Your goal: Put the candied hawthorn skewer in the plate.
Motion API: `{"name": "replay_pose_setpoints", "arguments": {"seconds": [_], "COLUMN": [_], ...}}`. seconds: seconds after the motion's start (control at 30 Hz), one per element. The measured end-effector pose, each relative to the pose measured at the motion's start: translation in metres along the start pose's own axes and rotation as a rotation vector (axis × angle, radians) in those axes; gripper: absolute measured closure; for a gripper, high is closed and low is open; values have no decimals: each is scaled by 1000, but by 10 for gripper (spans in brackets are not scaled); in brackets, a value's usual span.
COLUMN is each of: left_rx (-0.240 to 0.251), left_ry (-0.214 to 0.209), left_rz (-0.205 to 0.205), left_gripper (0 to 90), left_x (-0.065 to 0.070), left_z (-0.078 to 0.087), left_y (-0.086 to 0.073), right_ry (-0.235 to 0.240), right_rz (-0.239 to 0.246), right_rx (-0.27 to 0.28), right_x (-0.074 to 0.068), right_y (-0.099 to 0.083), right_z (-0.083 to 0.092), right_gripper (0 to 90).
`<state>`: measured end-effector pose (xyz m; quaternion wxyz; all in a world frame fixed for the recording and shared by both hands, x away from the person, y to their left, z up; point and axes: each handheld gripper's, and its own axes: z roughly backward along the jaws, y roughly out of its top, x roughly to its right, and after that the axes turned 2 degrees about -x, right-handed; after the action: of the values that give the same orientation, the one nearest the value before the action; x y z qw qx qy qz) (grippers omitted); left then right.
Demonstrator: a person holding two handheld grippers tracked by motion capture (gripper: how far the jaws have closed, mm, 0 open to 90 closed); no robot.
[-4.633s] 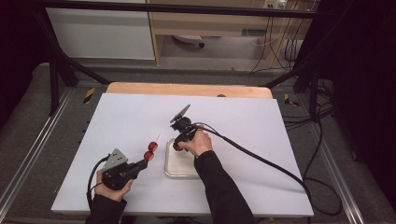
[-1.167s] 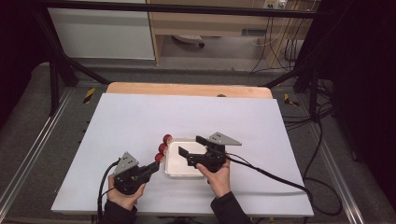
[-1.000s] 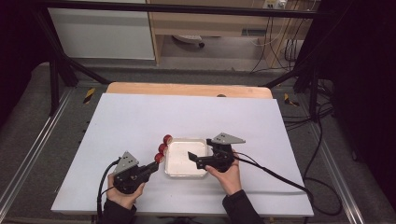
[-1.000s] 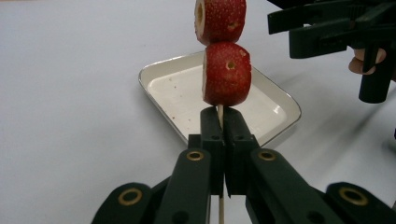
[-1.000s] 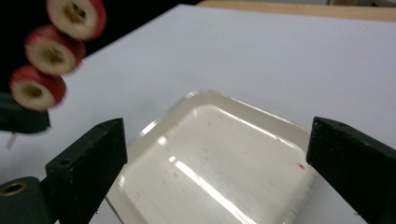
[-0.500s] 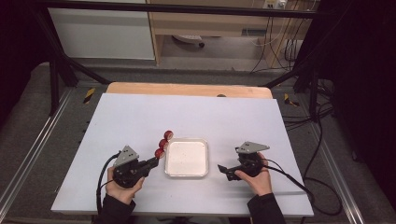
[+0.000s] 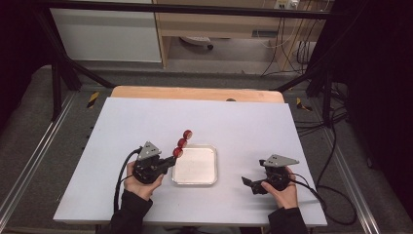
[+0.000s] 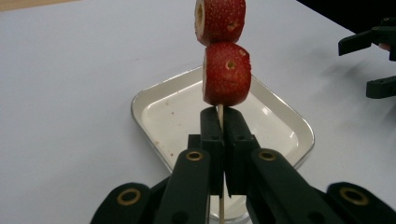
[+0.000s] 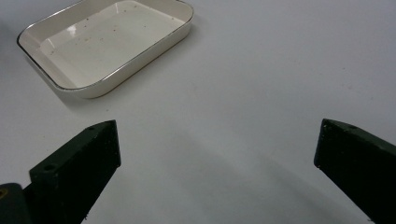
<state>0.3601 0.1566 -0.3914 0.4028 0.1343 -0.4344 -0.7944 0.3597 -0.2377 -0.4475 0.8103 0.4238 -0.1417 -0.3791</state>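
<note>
A white table top (image 7: 243, 126) carries the scene, with a strip of bare wood (image 7: 195, 93) along its far edge. 1 square white tray (image 7: 195, 165) with a thin metal-coloured rim lies flat on it, near the front edge and slightly left of centre, its inside faintly speckled

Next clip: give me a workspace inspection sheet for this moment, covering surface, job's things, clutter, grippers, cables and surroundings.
Surface: white table, wooden strip along its far edge.
Job's things: skewer carrying three red fruit pieces; cream tray with nothing in it but a few specks.
Clutter: nothing seen.
Grippers: left gripper shut on the skewer, held at the tray's left edge; right gripper open, holding nothing, to the right of the tray.
Cables: one black cable trails from each gripper toward the near edge.
Surroundings: black frame bars, grey floor, wooden furniture beyond the table.
</note>
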Motion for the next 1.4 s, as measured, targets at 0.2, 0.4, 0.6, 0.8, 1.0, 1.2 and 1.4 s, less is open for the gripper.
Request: {"name": "replay_pose_setpoints", "arguments": {"seconds": [0.2,0.4,0.6,0.8,1.0,1.2,1.4], "left_rx": [-66,-134,-217,-290,-325,-320,-301], "left_ry": [-8,-11,7,38,44,34,26], "left_rz": [16,7,-1,-17,-35,-43,-77], "left_gripper": [878,877,876,876,875,849,707], "left_x": [-1,1,3,9,15,15,11], "left_z": [-21,-40,-58,-68,-73,-73,-64], "left_y": [4,5,2,-1,-3,-4,-5], "right_ry": [4,4,4,7,7,11,12], "right_rz": [4,4,2,-5,-3,-7,-9], "right_rx": [-16,-12,-10,0,1,3,5], "right_x": [-1,-1,0,1,2,1,1], "right_y": [-1,-2,-3,-3,-4,-4,-4], "right_z": [-1,1,2,4,4,4,4], "right_gripper": [8,9,9,9,9,11,11]}}
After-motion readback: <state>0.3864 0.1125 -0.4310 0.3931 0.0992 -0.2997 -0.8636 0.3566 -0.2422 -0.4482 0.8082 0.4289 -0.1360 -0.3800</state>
